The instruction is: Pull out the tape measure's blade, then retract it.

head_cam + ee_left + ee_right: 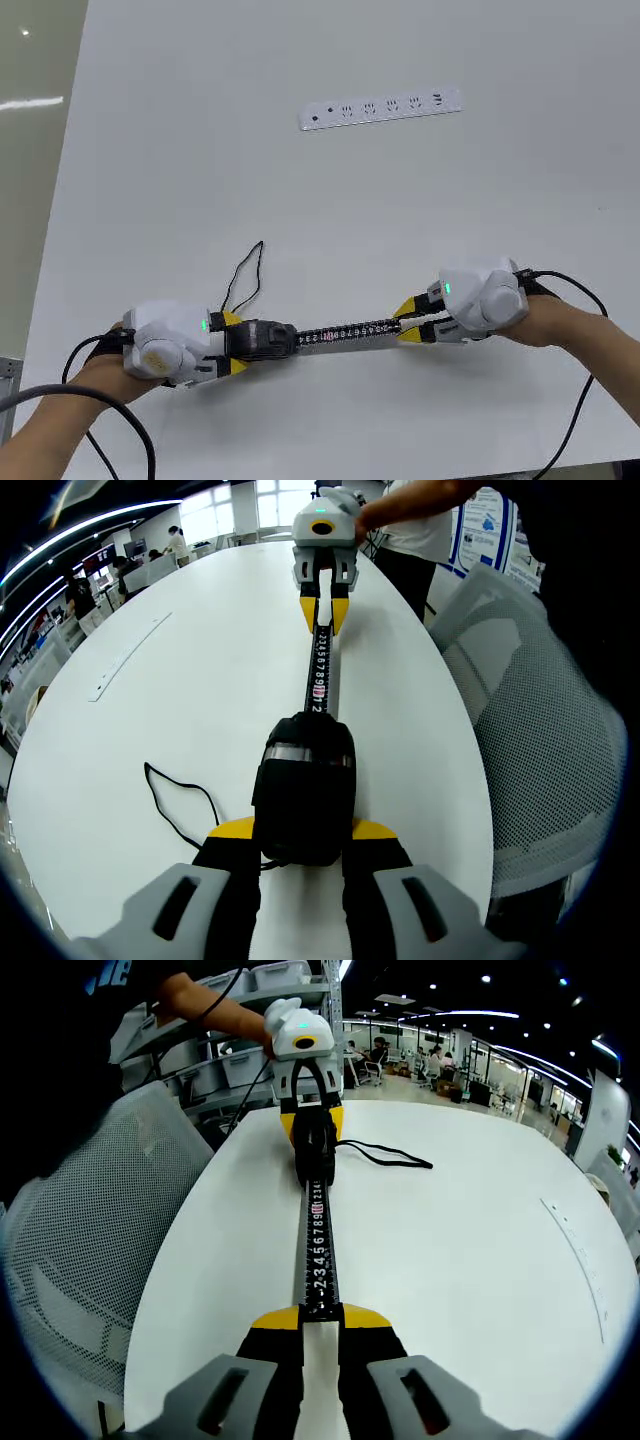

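While the head view looks down on the white table (300, 200), the black tape measure case (268, 340) lies at lower left. Its rear is covered by the left gripper (234, 343), whose yellow-tipped jaws are clamped on the case sides. The black numbered blade (345, 333) runs rightward from the case, its long axis nearly level across the frame and rising slightly. The blade's end hook is hidden inside the right gripper (406, 322), whose jaws are pinched narrow on the blade tip. Both forearms enter from the bottom corners and are cut off by the frame edge. A thin black cord loop (245, 275) lies just above the case. A white power strip (380, 107) sits well apart at upper centre.

Left gripper view: the left gripper (303, 830) holds the case (303, 780) at lower centre. The blade (320, 665) points straight up the frame to the right gripper (325, 605). A grey mesh chair (540, 730) is cut off at right.

Right gripper view: the right gripper (320, 1318) covers the blade's end. The blade (318, 1245) points up the frame to the case (315, 1150), which is partly masked by the left gripper (310, 1125).
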Demonstrator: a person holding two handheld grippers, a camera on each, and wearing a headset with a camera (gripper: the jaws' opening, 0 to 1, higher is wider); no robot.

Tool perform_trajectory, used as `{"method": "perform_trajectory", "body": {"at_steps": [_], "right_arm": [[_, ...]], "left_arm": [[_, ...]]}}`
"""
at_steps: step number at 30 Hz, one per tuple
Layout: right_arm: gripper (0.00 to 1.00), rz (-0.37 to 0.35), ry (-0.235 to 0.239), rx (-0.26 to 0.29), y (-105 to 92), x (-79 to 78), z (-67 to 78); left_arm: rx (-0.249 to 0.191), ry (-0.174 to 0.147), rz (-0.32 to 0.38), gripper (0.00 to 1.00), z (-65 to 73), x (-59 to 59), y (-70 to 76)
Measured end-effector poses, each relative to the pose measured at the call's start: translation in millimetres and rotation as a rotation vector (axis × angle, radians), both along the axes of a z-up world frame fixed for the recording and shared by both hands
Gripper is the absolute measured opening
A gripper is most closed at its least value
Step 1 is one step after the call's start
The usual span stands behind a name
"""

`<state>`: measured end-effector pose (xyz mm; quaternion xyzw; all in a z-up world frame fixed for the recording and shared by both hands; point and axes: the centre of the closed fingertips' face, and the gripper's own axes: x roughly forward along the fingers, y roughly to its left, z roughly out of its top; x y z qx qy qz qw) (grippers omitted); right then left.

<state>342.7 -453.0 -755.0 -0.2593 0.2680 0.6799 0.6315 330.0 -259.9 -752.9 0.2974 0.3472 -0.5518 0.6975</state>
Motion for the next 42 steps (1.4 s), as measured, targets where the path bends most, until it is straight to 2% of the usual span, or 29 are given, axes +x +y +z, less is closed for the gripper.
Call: {"method": "perform_trajectory", "body": {"at_steps": [42], "right_arm": [[0.09,-0.025,0.019,-0.015,-28.1,1.4,-3.1]], "left_arm": [[0.007,0.002,-0.007,0.27,-1.2,-0.4,0.1]]}}
